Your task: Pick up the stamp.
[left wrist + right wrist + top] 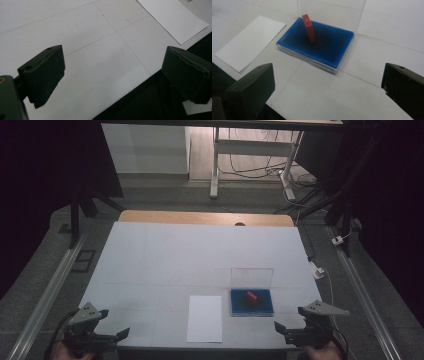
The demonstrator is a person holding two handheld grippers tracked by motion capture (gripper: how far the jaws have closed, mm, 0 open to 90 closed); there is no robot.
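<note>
While both hands wait at the near edge of the desk, this is how things stand:

Left tongs [120,334]: low at the near left corner, held in a hand [62,351] that comes in from the bottom; the jaws stand well apart with nothing between them, and the left gripper view looks past them onto bare white desk.

Right tongs [278,326]: low at the near right corner, in the other hand [320,352]; the jaws stand wide apart and bare, pointing toward the blue box, near it but not touching.

Blue box [252,303]: a shallow tray with a blue lining and clear walls, lying flat on the desk right of centre, toward the near side.

Clear lid [252,276]: stands upright along the far edge of the blue box, hinged open.

Red piece [250,296]: a small flat red block inside the blue box, standing on one end and leaning, as the right gripper view shows it [309,28].

White sheet [205,318]: lies flat just left of the blue box, apart from it, its near end close to the desk's near edge.

Desk [165,255]: covered in white, with a strip of wood showing along the far edge.
</note>
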